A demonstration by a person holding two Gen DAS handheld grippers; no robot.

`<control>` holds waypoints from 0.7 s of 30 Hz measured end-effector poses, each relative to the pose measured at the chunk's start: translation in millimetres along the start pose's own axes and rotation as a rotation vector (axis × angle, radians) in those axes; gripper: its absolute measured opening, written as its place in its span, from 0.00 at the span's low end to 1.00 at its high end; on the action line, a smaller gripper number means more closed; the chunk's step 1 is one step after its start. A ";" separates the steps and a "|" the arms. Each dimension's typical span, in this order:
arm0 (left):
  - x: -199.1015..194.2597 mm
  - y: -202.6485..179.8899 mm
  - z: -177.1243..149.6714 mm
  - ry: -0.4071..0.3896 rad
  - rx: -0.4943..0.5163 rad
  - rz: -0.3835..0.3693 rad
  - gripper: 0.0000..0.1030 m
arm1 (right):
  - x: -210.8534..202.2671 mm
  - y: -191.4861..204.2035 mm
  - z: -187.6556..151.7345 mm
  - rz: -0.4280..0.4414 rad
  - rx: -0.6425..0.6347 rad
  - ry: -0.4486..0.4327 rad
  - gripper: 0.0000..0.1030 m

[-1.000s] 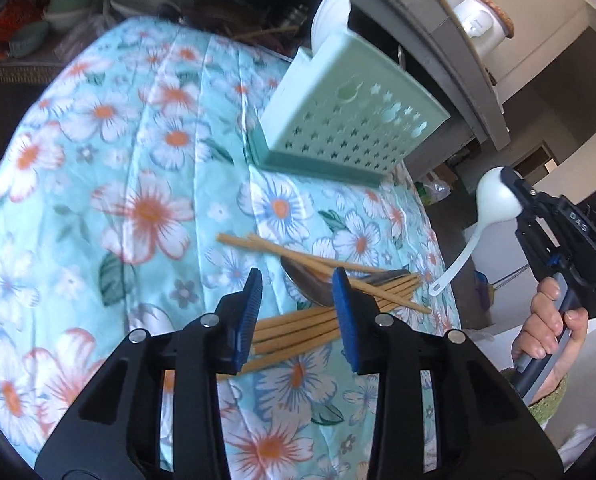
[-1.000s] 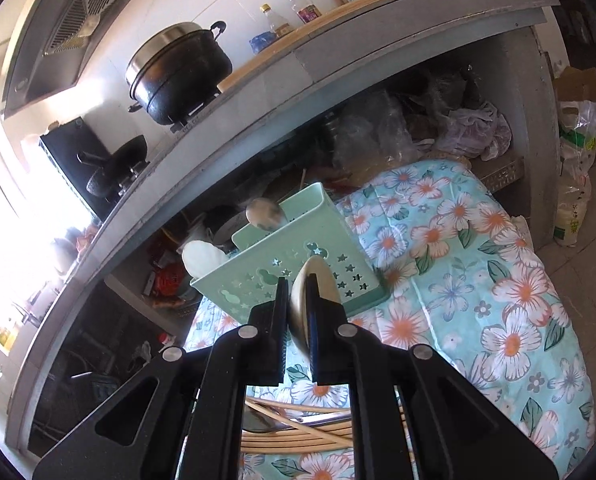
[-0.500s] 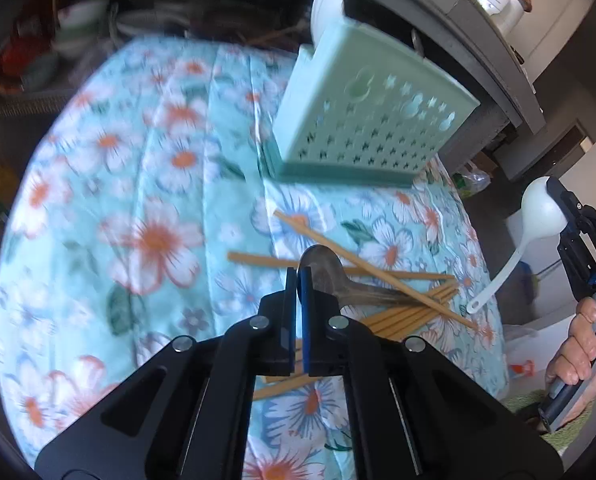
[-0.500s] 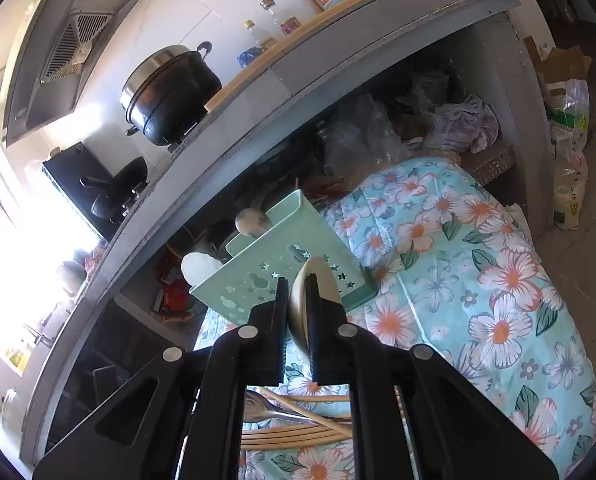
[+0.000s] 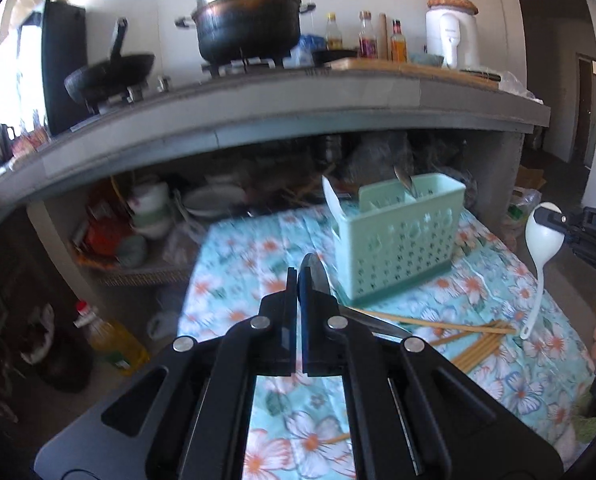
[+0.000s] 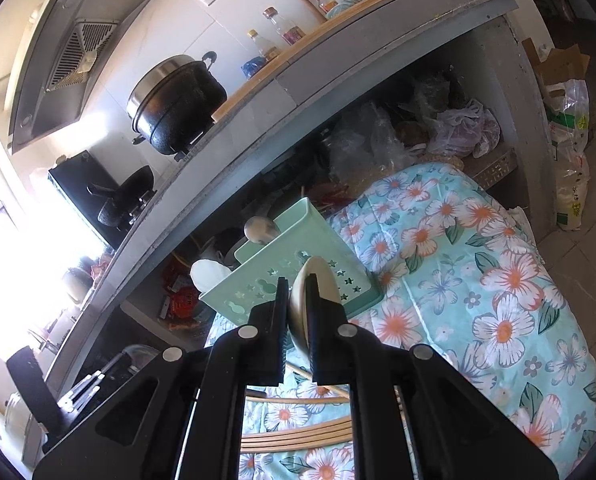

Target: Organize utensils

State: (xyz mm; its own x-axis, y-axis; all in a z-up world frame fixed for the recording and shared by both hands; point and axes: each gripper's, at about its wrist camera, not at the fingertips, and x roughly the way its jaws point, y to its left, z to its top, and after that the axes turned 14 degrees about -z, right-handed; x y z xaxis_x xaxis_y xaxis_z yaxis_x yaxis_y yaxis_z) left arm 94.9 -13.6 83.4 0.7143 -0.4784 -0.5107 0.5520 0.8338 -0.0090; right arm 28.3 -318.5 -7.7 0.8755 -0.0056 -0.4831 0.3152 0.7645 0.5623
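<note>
Left wrist view: the left gripper (image 5: 298, 280) is clenched on a metal spoon (image 5: 317, 276), bowl raised, handle trailing toward the wooden chopsticks (image 5: 473, 340) lying in front of the mint-green perforated plastic caddy (image 5: 397, 256), probably to drop it in upright. To the caddy's right, the right gripper (image 6: 296, 300) grasps a white plastic ladle (image 5: 541, 236) by its bowl, handle hanging, seemingly waiting its turn.

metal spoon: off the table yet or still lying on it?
Off the table: the left gripper is shut on the metal spoon, raised above the chopsticks.

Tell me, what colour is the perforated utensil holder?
Mint green utensil holder; the left wrist view shows it best.
</note>
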 end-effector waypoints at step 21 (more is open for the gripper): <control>-75.6 -8.0 63.0 -0.329 0.032 -0.013 0.00 | -23.4 9.7 6.3 0.049 0.002 -0.070 0.08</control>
State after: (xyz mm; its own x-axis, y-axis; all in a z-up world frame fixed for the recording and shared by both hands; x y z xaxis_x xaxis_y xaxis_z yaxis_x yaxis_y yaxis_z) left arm 63.6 -1.5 176.3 0.8051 -0.5562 -0.2058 0.5711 0.8208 0.0158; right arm 13.2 -315.1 13.4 0.9134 -0.0139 -0.4069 0.2725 0.7635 0.5856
